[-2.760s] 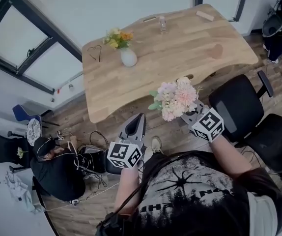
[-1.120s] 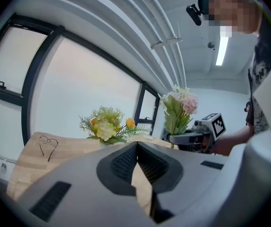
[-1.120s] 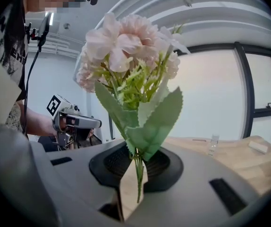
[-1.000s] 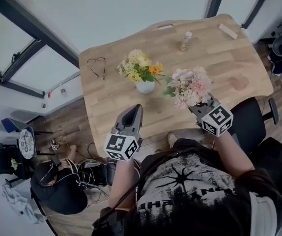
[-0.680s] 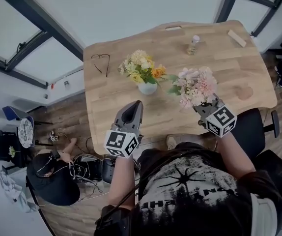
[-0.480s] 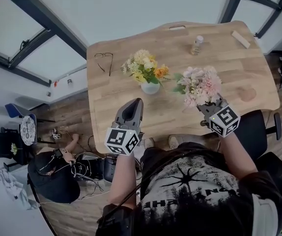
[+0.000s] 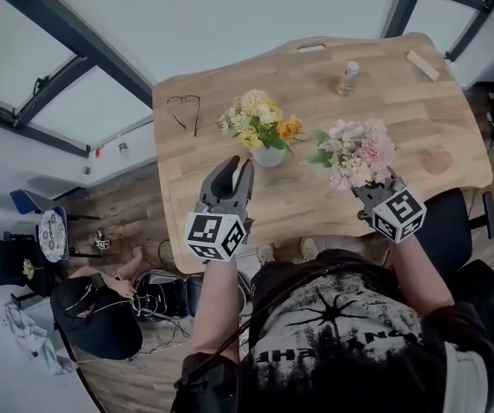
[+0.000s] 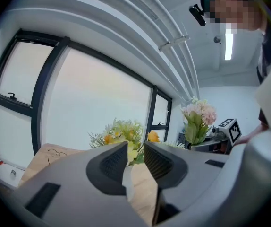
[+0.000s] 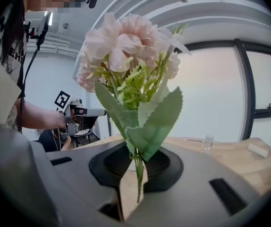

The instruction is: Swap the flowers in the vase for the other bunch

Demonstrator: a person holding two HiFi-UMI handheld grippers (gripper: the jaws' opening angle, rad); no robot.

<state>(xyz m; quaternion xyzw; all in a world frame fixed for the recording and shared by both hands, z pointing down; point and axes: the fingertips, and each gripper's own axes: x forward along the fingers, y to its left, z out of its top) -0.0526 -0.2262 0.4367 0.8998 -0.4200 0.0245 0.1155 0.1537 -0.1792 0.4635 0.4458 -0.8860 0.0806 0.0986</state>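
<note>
The swap is barely begun. The yellow bunch [image 7: 260, 119] sits in the white vase [image 7: 270, 156] near the middle of the table [image 7: 402, 110], so the old flowers have not come out yet. The replacement is ready, though: the right gripper [image 7: 369, 188] is clamped on the thin stems of the pink bunch [image 7: 357, 151], holding it upright above the table's near edge, to the right of the vase and apart from it.

The left gripper [image 7: 239, 163] points at the vase from just in front. Its jaws have just been opening and now stand a little apart with nothing between them, only the yellow flowers lined up beyond the gap. By my reading, what is left is nearly everything: lift the yellow bunch out, lay it aside, then lower the pink stems into the vase.

The table is pale wood with a wavy edge, and bears a pair of glasses [image 7: 185, 110], a small bottle [image 7: 348, 77] and a wooden block [image 7: 424, 65] toward its far side. Around it are a plank floor, dark-framed windows, a black chair [image 7: 445, 222] and another person [image 7: 92, 312] down on the floor.
</note>
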